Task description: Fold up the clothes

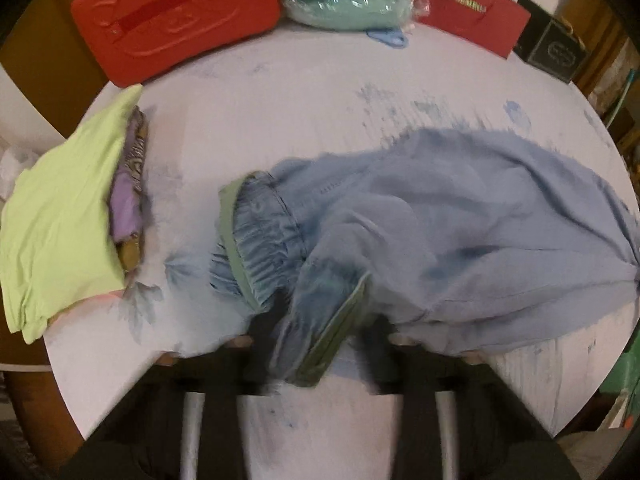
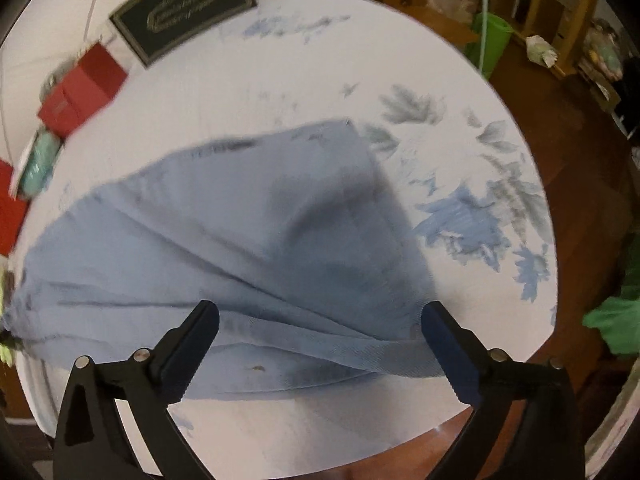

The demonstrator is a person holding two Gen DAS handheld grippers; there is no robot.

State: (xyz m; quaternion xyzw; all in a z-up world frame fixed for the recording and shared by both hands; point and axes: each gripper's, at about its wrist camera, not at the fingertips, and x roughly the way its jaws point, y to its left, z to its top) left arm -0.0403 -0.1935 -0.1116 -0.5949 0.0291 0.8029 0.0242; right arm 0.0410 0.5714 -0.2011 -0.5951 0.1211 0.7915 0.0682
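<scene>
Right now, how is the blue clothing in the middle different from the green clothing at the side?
The blue garment is spread out and rumpled across the table; the light green garment is folded flat. The blue one lies alone; the green one tops a stack of folded clothes. The blue one shows a gathered waistband; the green one looks plain. Both rest on the same table.

We seem to be in a lived-in home: a round table (image 2: 400, 60) under a white cloth printed with blue leaves, a stack of folded clothes (image 1: 64, 216) at its edge, red gift boxes (image 2: 80, 92) and a red case (image 1: 176, 12) along the back, a wooden floor (image 2: 560, 128) and cluttered wooden shelving (image 2: 560, 12) beyond.
</scene>
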